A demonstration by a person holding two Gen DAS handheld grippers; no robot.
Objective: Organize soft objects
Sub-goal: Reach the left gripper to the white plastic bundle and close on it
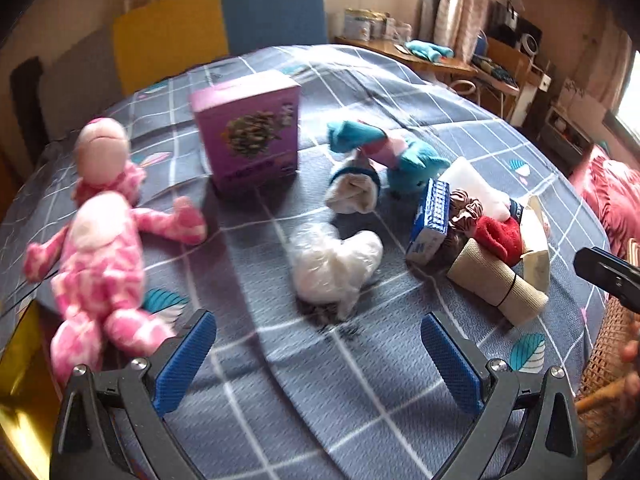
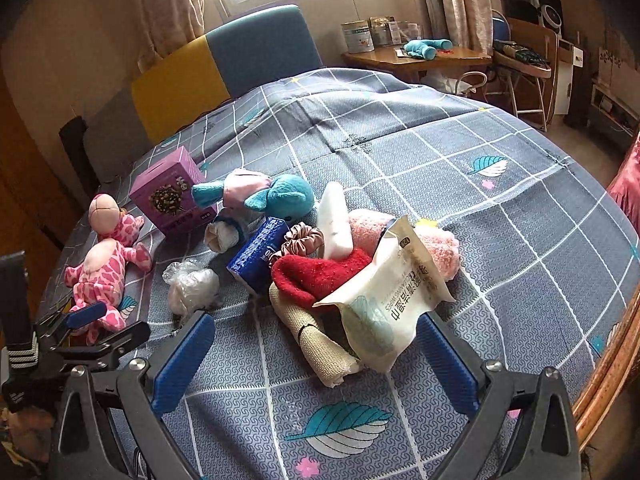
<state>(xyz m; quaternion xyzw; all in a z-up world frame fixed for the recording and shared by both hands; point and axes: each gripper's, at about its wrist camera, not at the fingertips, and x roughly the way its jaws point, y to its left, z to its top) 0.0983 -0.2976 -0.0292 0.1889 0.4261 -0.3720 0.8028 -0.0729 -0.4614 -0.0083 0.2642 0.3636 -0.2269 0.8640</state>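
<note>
Hovering over the bed (image 2: 440,152), both grippers' fingers (image 1: 188,356) (image 2: 184,360) spread wide, holding nothing, soft pile (image 2: 320,276) ahead.

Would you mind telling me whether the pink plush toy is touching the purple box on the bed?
Apart. In the left wrist view, a strip of bedspread shows between the pink plush toy and the purple box.
</note>
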